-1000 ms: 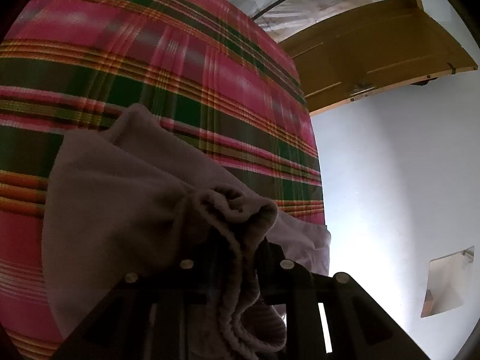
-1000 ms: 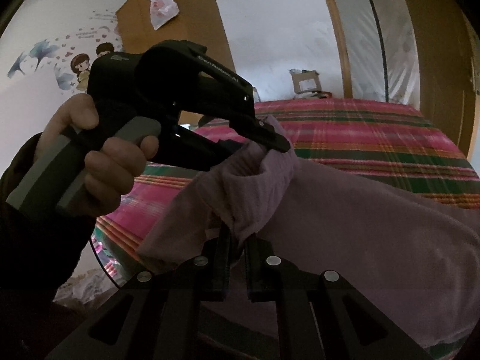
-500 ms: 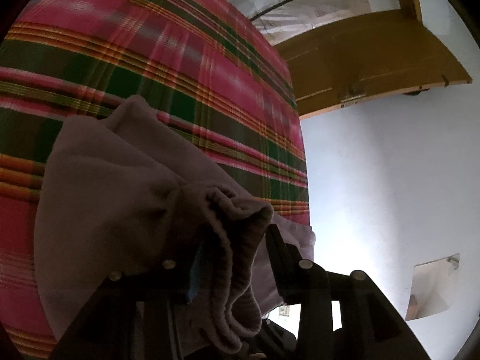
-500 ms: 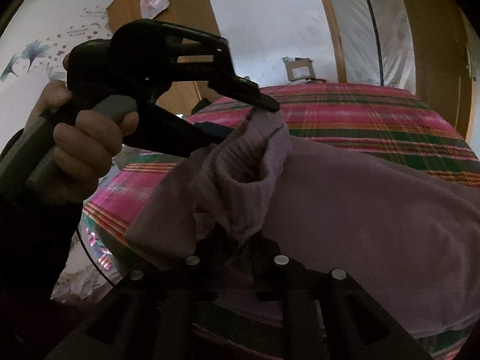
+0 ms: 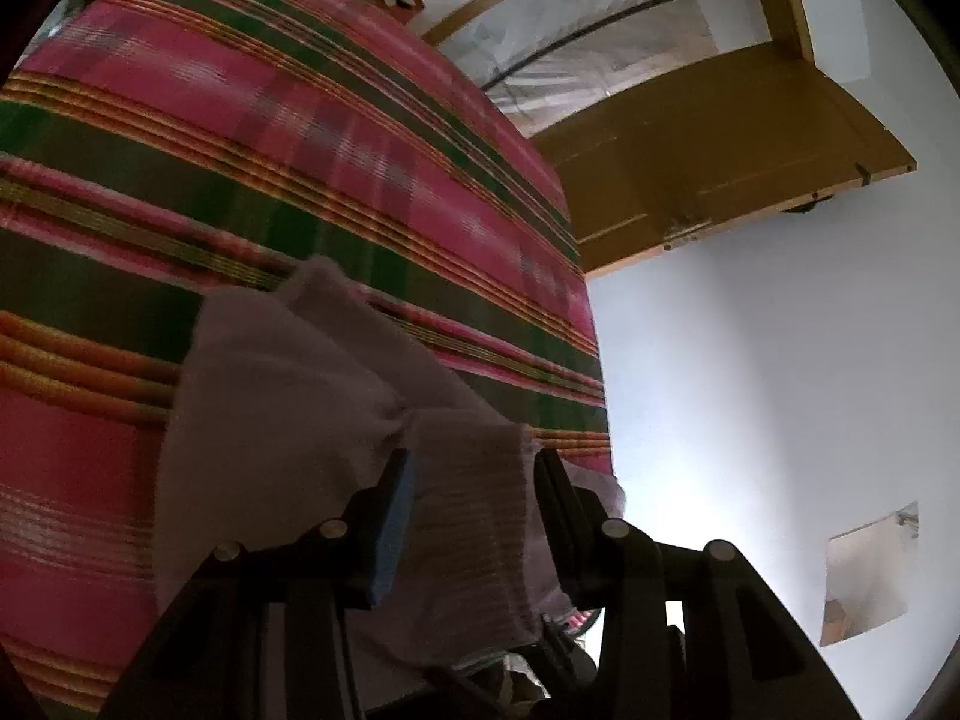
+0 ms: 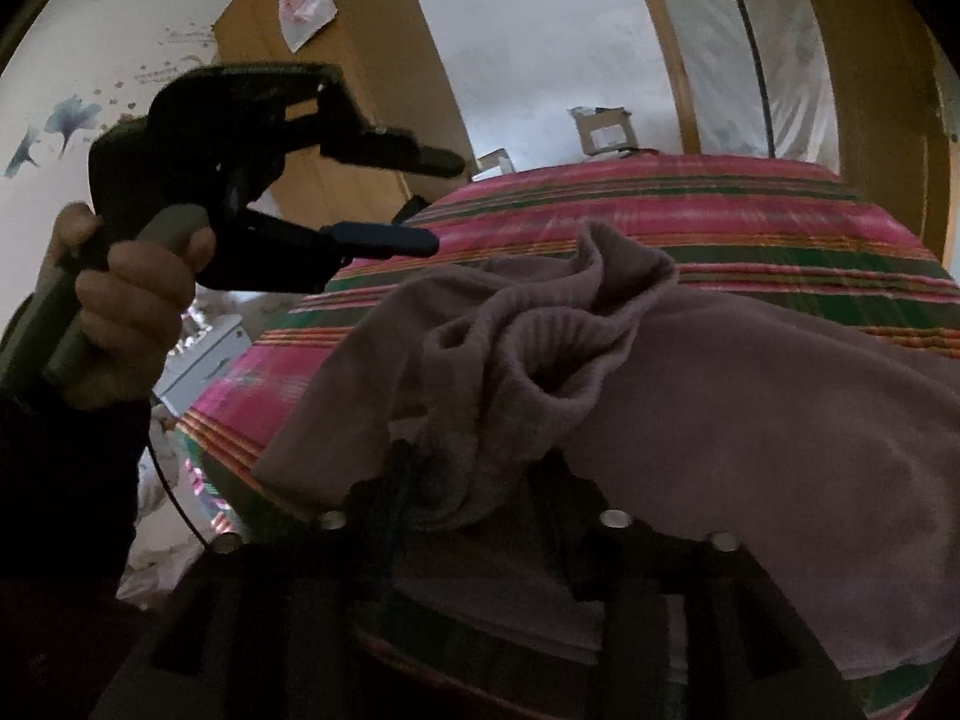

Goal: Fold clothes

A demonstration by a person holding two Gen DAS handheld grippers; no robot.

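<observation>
A mauve knitted garment (image 6: 750, 408) lies bunched on a bed covered with a pink, green and orange plaid blanket (image 6: 660, 204), near the bed's near edge. Its ribbed cuff (image 6: 540, 360) is crumpled into loose folds at the near left end of the heap, and the smoother body of the cloth spreads to the right.

In the left wrist view the ribbed hem (image 5: 474, 516) sits between the fingers of the left gripper (image 5: 474, 480), whose jaws are opening; the pads stand apart from the cloth on both sides. From the right wrist view the left gripper (image 6: 441, 204) is up to the left of the heap, held by a hand (image 6: 132, 306) in a dark sleeve, with nothing between its tips.

The right gripper (image 6: 474, 480) has its jaws opening too, with the cuff folds slumped between them and not pinched.

Far off stand a wooden door (image 5: 708, 162), a white wall (image 5: 780, 390) and a cardboard box (image 6: 600, 126) beyond the bed.
</observation>
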